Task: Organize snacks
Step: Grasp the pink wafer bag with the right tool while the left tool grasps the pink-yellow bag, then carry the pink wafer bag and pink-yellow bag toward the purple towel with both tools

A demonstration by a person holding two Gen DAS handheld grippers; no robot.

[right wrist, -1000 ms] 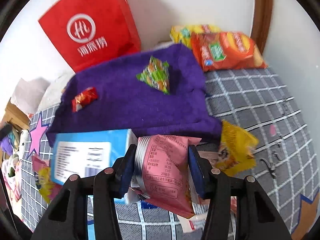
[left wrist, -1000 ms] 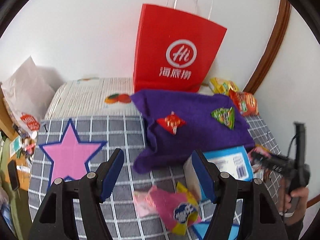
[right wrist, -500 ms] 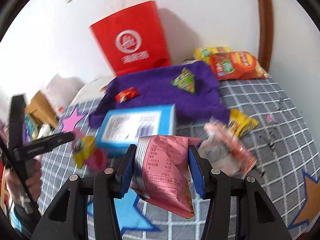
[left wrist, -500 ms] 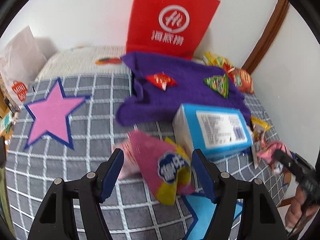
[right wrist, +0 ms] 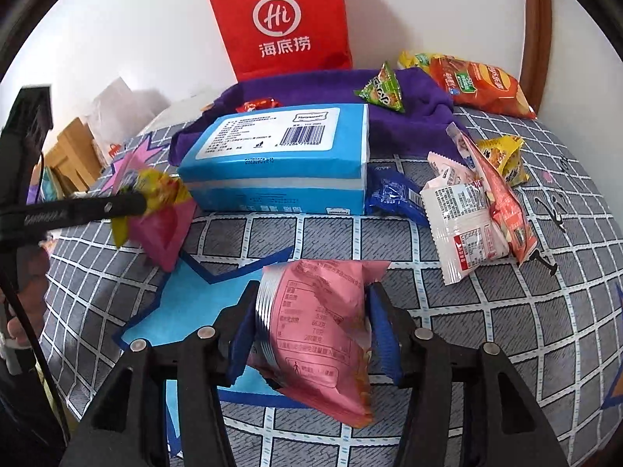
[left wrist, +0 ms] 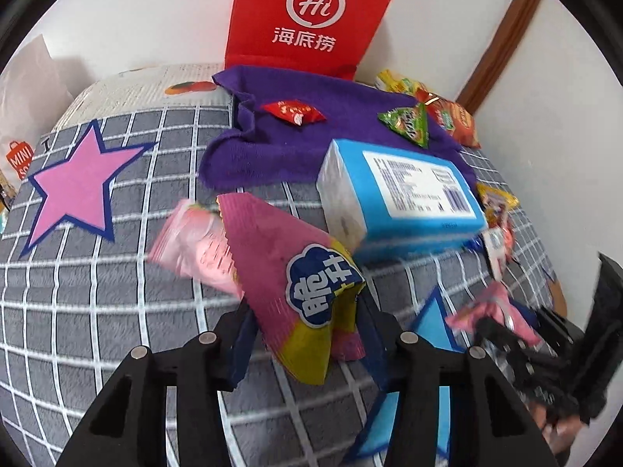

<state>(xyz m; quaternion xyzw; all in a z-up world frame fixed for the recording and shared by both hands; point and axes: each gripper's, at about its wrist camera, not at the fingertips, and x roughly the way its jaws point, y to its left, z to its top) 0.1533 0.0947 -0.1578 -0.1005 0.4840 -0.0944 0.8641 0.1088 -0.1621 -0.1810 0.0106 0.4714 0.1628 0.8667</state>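
Note:
My left gripper point(left wrist: 303, 334) is shut on a magenta and yellow snack bag point(left wrist: 288, 268), held just above the checked mat; it also shows in the right wrist view point(right wrist: 155, 214). A pale pink packet point(left wrist: 194, 245) lies behind it. My right gripper point(right wrist: 311, 327) is shut on a pink snack packet point(right wrist: 319, 334) above the blue star; that packet shows blurred in the left wrist view point(left wrist: 490, 311). A blue tissue box point(right wrist: 280, 155) lies in the middle. A purple cloth point(left wrist: 311, 136) carries a red candy point(left wrist: 292, 112) and a green triangular packet point(left wrist: 409, 124).
A red paper bag point(left wrist: 311, 19) stands against the back wall. Orange and yellow chip bags point(right wrist: 479, 81) lie at the back right. Several loose packets point(right wrist: 467, 210) and a dark blue wrapper point(right wrist: 393, 194) lie right of the box. A white bag point(left wrist: 23, 89) is far left.
My left gripper has closed on the magenta and yellow bag and lifted it. My right gripper, still holding the pink packet, has drawn back and dropped low over the blue star.

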